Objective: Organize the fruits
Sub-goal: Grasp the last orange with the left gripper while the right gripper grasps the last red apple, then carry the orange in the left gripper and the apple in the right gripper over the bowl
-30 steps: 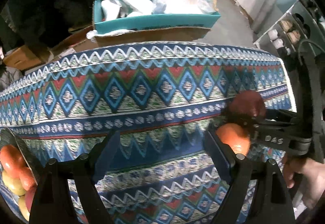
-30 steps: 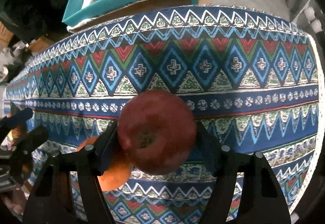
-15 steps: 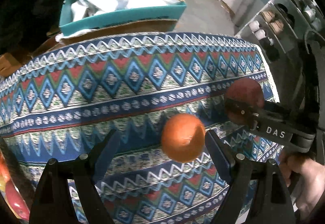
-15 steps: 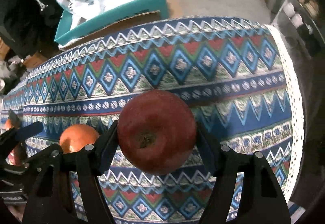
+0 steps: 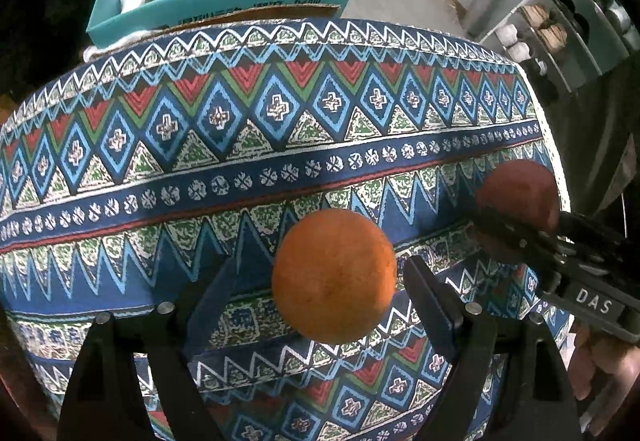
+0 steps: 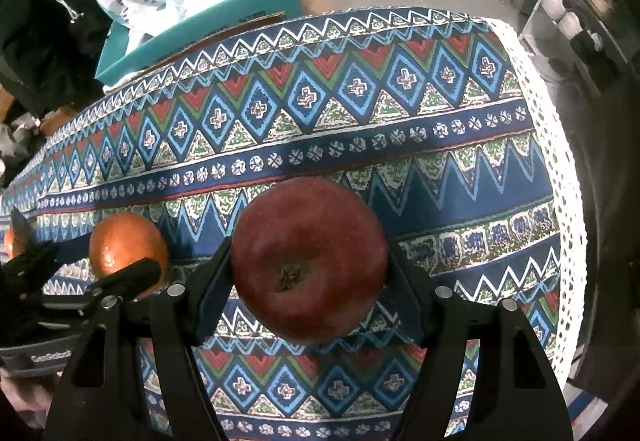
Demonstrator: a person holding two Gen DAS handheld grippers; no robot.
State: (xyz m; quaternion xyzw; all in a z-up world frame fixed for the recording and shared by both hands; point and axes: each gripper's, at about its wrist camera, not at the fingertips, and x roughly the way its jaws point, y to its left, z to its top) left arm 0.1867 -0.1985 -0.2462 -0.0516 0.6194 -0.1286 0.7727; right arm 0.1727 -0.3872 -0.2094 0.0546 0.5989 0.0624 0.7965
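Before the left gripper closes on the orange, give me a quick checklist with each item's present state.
1. Orange between the left gripper fingers: ok, though it sits nearer the right-hand one.
2. Left fingers pressing on the orange: not ok; they have just been closing, but a gap shows on the left-hand side.
3. Right gripper holding the apple: ok, clamped on both sides.
4. Grippers apart from each other: ok, separate in both views.
5. Orange resting on the cloth: cannot tell.
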